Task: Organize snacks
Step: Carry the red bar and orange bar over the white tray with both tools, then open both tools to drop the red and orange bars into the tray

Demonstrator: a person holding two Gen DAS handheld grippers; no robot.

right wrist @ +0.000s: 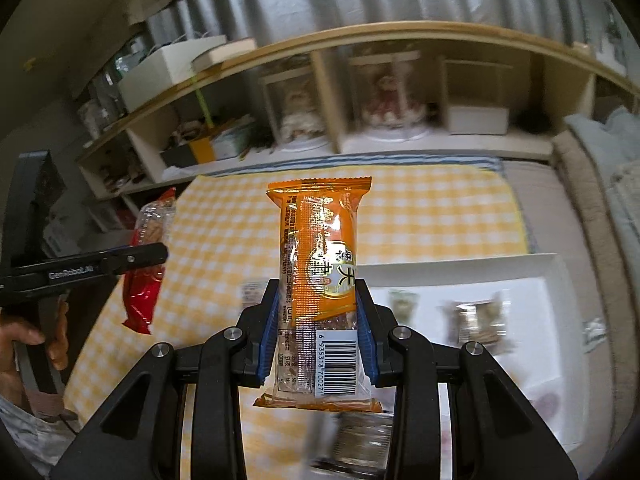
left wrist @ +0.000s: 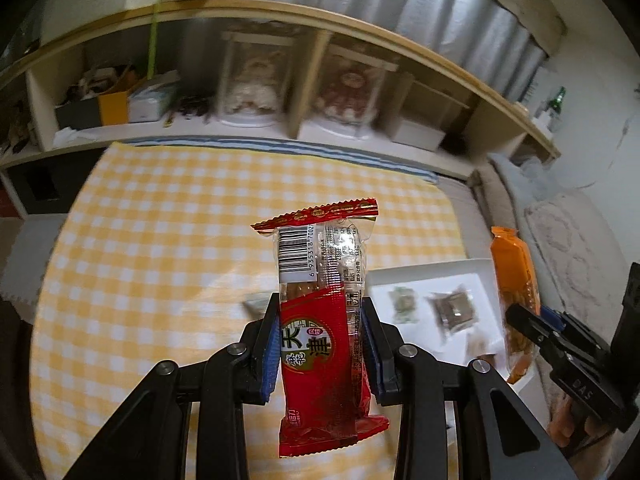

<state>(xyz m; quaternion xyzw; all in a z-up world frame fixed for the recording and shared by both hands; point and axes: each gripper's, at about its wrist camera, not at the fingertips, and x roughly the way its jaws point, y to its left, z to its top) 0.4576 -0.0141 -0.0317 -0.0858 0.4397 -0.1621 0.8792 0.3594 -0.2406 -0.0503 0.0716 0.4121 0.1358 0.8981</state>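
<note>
Both hands are up off the yellow-checked cloth (left wrist: 160, 240) with a packet apiece. The left gripper (left wrist: 320, 344) has its blue-padded fingers (left wrist: 270, 344) clamped on the sides of the red snack packet (left wrist: 320, 312), which stands upright between them, barcode end far and the crimped tail hanging near. The right gripper (right wrist: 318, 332) is clamped the same way on the orange snack packet (right wrist: 320, 264), barcode end near this time.

The white tray (right wrist: 460, 272) lies to the right on the cloth, already carrying a few small wrapped sweets (right wrist: 476, 316) (too blurred to name). That looks to me like where these two belong, though the pictures alone do not settle it.

To do this carry well, I would keep the squeeze just firm enough: the wrappers are slick film over what looks like brittle sticks, so pressing harder risks crushing them, while easing off lets a packet slide out by its own weight. Bring them in one at a time, since the two grippers are near each other and the tray is not roomy. Lower each packet until its long side is nearly flat over a bare part of the tray, clear of the sweets, before parting the fingers, so it lies down rather than tipping over the rim.
</note>
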